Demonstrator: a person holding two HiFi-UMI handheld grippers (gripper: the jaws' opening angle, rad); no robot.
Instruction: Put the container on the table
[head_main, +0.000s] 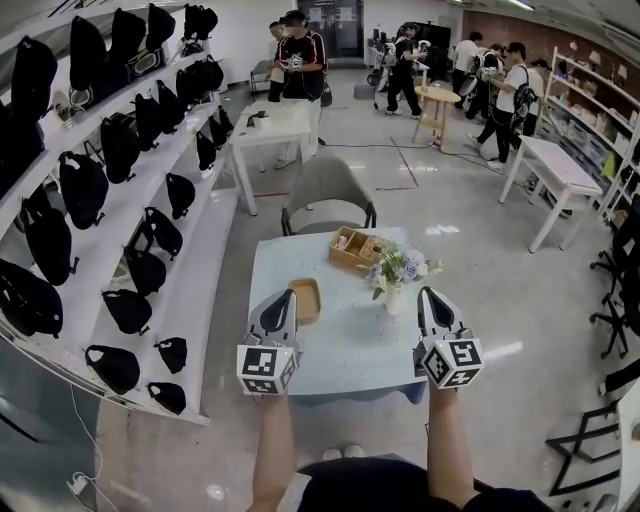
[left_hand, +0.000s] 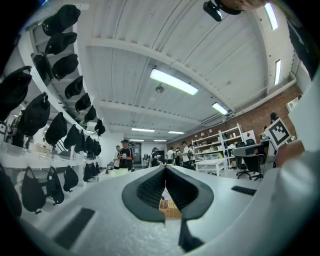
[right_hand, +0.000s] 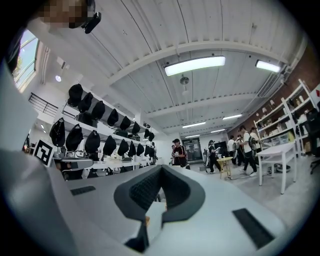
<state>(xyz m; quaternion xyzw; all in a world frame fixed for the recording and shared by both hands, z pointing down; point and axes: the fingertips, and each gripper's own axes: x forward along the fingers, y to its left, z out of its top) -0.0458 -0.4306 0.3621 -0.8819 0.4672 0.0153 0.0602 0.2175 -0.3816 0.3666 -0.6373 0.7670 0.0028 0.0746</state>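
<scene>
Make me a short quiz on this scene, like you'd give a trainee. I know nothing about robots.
1. True or false: the left tongs are shut with nothing between them.
2. What stands on the table beside the flower vase? A) a wooden box B) a kettle C) a laptop
3. Which is nearer the brown tray: the left tongs or the right tongs?
Key: 1 true; 2 A; 3 left.
</scene>
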